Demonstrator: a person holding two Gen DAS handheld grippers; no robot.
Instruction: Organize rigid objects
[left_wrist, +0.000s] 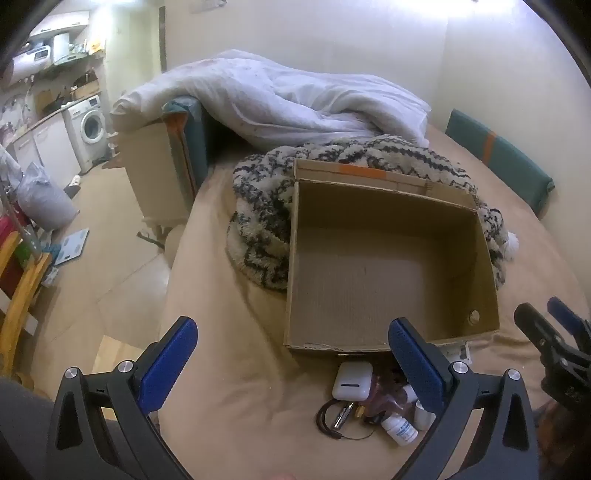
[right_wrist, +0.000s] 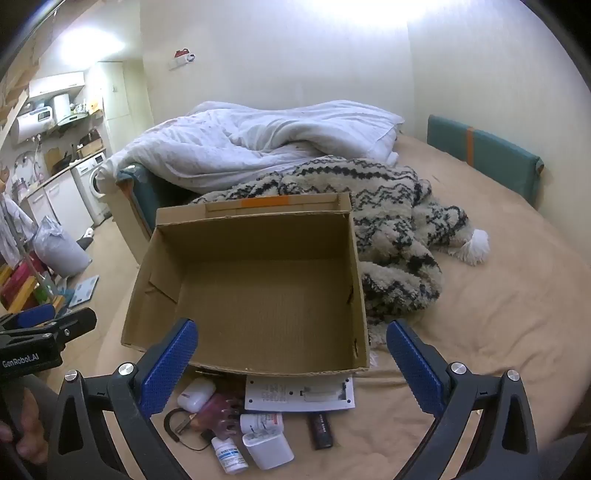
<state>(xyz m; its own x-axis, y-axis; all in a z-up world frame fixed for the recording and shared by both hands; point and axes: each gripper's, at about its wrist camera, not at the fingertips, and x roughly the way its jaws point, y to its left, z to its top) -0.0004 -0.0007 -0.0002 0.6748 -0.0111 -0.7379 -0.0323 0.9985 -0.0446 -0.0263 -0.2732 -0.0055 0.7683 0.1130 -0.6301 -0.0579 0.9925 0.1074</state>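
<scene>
An open, empty cardboard box (left_wrist: 388, 280) sits on the bed; it also shows in the right wrist view (right_wrist: 255, 295). In front of it lies a small pile: a white earbud case (left_wrist: 351, 380) (right_wrist: 195, 395), a pink hair claw (right_wrist: 221, 411), a small white bottle (left_wrist: 400, 428) (right_wrist: 229, 456), a white charger block (right_wrist: 267, 448), a white flat card (right_wrist: 299, 395), a black lighter-like bar (right_wrist: 320, 430) and a dark cord (left_wrist: 327, 421). My left gripper (left_wrist: 291, 354) is open above the pile's left side. My right gripper (right_wrist: 291, 354) is open above the pile.
A black-and-white woolly blanket (right_wrist: 395, 236) lies behind and right of the box, with a white duvet (right_wrist: 258, 144) beyond it. A teal cushion (right_wrist: 484, 151) leans on the right wall. The bed's left edge drops to the floor (left_wrist: 110, 266).
</scene>
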